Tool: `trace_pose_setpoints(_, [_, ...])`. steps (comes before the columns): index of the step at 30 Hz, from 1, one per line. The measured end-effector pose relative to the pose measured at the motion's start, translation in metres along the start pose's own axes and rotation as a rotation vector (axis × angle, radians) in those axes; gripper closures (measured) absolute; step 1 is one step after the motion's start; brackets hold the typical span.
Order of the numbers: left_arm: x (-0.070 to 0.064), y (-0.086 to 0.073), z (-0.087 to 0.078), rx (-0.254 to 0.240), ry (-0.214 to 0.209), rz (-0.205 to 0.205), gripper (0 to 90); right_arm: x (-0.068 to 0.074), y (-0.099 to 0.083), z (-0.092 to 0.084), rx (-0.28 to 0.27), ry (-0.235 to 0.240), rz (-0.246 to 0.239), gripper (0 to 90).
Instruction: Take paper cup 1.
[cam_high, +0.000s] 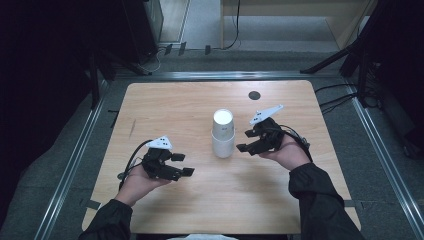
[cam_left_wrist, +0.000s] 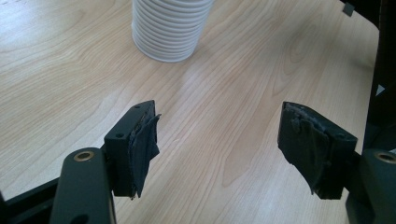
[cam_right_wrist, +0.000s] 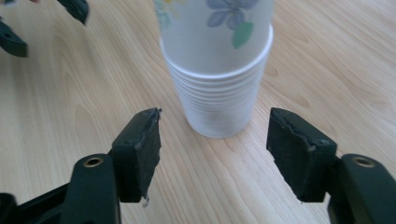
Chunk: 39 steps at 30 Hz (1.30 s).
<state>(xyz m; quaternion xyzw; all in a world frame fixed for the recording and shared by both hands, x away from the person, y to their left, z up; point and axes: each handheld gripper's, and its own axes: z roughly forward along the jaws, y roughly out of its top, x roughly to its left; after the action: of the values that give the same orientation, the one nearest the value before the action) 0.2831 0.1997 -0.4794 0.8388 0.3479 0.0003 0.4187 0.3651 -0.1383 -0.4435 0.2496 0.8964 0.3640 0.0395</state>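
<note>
A stack of white paper cups (cam_high: 222, 134) stands upside down near the middle of the wooden table (cam_high: 175, 105). The top cup carries a flower print (cam_right_wrist: 219, 18), and several ribbed rims (cam_left_wrist: 168, 28) pile up below it. My right gripper (cam_high: 245, 140) sits just right of the stack, level, jaws apart and pointed at it. In the right gripper view the stack (cam_right_wrist: 217, 93) stands a little beyond the open gripper (cam_right_wrist: 215, 144), untouched. My left gripper (cam_high: 184, 164) rests lower left of the stack, and in its own view the gripper (cam_left_wrist: 217, 140) has only bare table between its jaws.
A dark round hole (cam_high: 254, 95) marks the table's far side. Metal rails (cam_high: 75, 160) frame the table, with cables (cam_high: 340, 100) and stand legs on the floor beyond. The left gripper's jaws (cam_right_wrist: 74, 7) appear at the top left of the right gripper view.
</note>
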Motion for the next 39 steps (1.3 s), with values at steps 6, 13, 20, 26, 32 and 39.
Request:
trace_pose_setpoints(6, [0.0,0.002,0.004,0.009,-0.032,0.021,27.8,-0.005,0.019,-0.008,0.074,0.02,-0.056,32.8])
trace_pose_setpoints(13, [0.004,0.007,0.007,0.004,-0.037,0.016,27.9,-0.012,0.05,-0.015,0.174,0.026,-0.101,27.7])
trace_pose_setpoints(20, [0.015,0.015,0.014,0.016,-0.058,-0.001,28.2,-0.01,0.08,-0.018,0.2,0.052,-0.104,24.3])
trace_pose_setpoints(26, [0.02,0.021,0.022,0.062,-0.075,0.011,30.2,0.001,0.098,-0.01,0.27,0.036,-0.152,23.5])
trace_pose_setpoints(32, [0.023,0.03,0.027,0.053,-0.084,0.029,30.4,0.009,0.113,0.005,0.306,0.037,-0.182,23.0])
trace_pose_setpoints(39, [0.025,0.034,0.033,0.066,-0.083,0.058,30.3,0.011,0.123,0.022,0.333,0.026,-0.189,23.0])
